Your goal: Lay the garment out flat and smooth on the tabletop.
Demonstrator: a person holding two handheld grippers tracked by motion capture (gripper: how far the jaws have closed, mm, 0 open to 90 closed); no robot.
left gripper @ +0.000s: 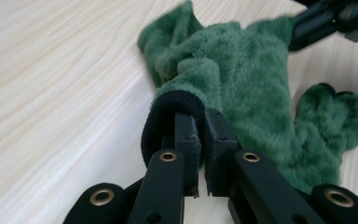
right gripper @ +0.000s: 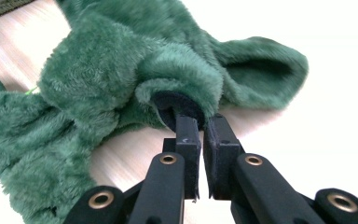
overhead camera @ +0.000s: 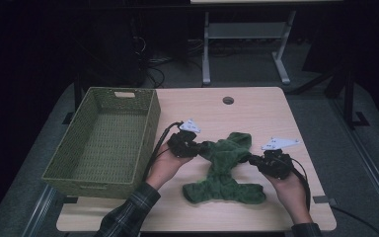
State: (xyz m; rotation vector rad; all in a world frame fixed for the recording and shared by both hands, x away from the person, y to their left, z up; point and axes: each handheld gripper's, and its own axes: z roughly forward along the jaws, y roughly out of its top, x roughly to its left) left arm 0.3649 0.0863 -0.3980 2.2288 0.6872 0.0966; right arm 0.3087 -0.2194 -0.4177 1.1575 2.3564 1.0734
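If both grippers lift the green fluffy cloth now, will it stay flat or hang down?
The green cloth probably sags between its pinched edges: it already lies bunched and folded. Its thick pile suggests it grips rather than slips. It looks light.

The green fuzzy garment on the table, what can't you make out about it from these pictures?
- High view: the green garment is bunched and dim, so its kind and full shape stay unclear.
- Left gripper view: the left tool pinches a dark-lined edge; the fabric between the pads is covered by them.
- Right gripper view: the right tool grips another dark-lined edge; the garment's far parts are cut off at the top and left.
- High view: the basket near wall hides part of its floor.
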